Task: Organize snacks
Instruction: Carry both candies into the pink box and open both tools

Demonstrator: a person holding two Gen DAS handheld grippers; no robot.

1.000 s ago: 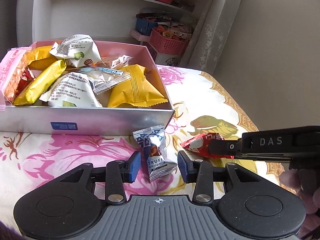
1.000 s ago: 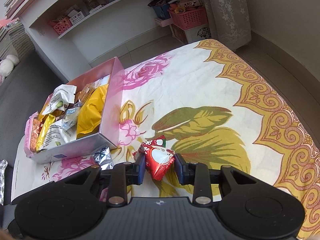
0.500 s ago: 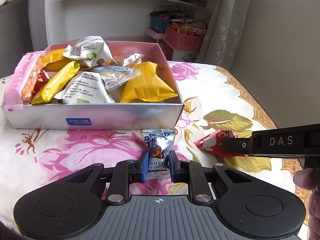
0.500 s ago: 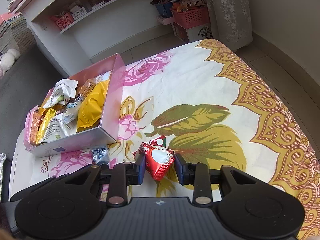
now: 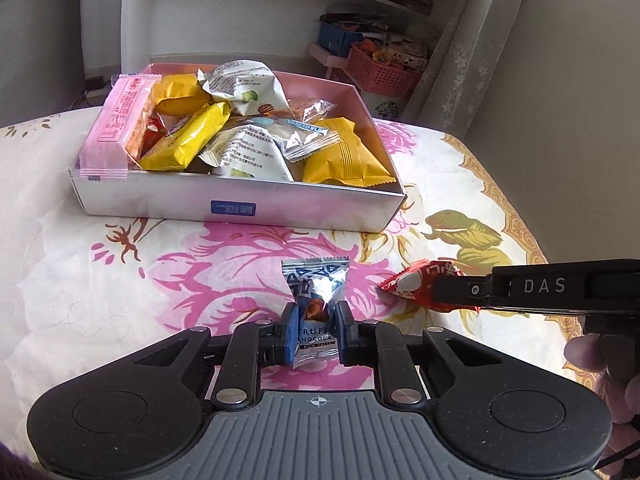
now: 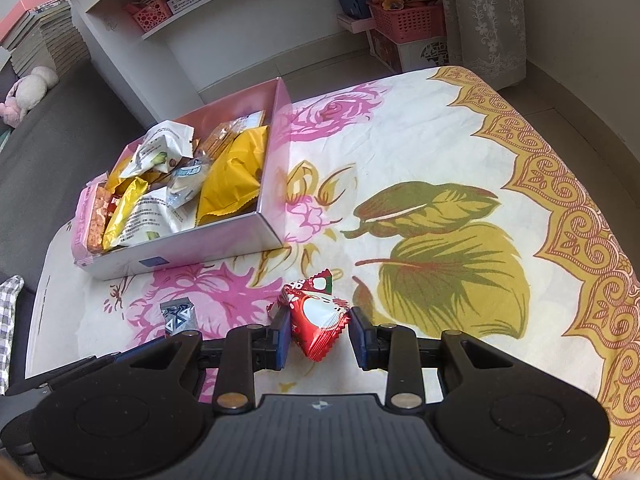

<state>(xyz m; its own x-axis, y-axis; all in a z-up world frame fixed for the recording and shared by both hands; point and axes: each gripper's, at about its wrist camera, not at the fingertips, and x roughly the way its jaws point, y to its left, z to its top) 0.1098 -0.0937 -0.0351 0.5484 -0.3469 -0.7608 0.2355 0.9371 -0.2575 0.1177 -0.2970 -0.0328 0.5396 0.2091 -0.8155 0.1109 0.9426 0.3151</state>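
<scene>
A silver-and-blue truffle chocolate packet (image 5: 316, 288) sticks up between the blue pads of my left gripper (image 5: 316, 334), which is shut on its lower half, just above the flowered cloth. The same packet (image 6: 178, 316) shows at the lower left of the right wrist view. My right gripper (image 6: 318, 334) is shut on a red-and-white snack packet (image 6: 316, 316). Seen from the left wrist, that red packet (image 5: 416, 280) sits in the right gripper (image 5: 440, 294) just right of mine. A pink-lined silver box (image 5: 240, 208) of several yellow and white snack packs lies beyond both grippers.
The flowered tablecloth (image 6: 440, 160) runs to a gold-patterned border and the table edge on the right. Beyond the table stand white shelves (image 5: 240, 0), pink baskets (image 5: 384, 72) and a lace curtain (image 6: 480, 20). A hand (image 5: 600, 360) holds the right tool.
The left jaws closed on the truffle packet and it came up and back from the box. The right gripper, still holding the red packet, drew back a little too.
</scene>
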